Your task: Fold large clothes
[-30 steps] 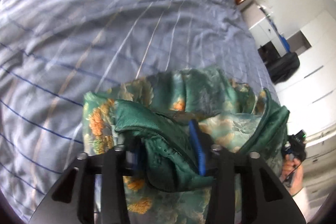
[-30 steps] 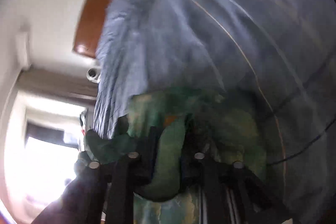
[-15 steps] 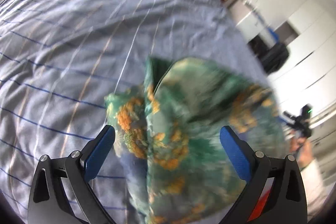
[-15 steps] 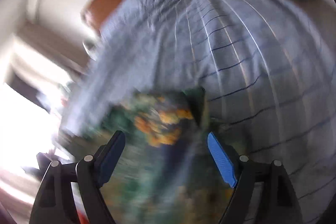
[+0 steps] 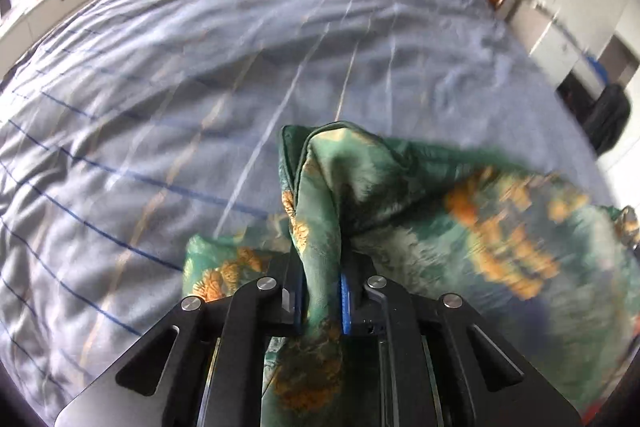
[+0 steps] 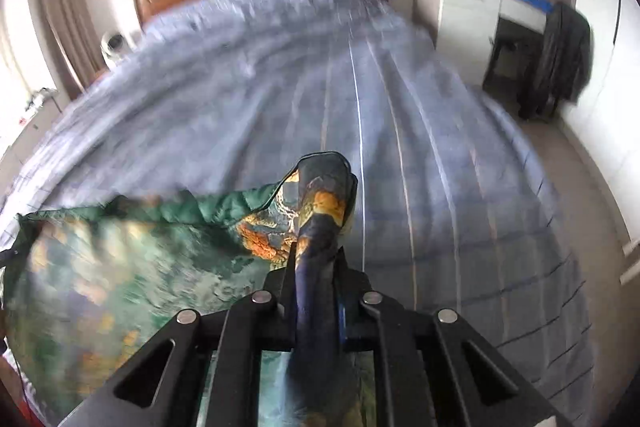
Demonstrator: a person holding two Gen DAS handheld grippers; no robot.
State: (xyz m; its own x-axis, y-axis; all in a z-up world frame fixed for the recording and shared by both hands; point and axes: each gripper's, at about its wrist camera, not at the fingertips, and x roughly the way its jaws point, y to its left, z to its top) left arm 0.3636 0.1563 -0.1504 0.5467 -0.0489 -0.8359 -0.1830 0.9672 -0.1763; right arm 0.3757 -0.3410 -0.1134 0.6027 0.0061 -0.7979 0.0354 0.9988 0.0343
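Both grippers are clamping fresh corners of the green floral garment: the left gripper and right gripper have just been closing on bunched cloth, holding it stretched over the bed. This looks like the re-grip before a fold; next, I judge, they are needing to carry the edge across evenly.

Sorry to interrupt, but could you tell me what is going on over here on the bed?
A person holds a claw in each hand and is folding a green floral garment over a bed with a blue striped cover. The left claw and the right claw have both just closed, and each pinches a bunched bit of the fabric. The cloth stretches between them, above the cover.
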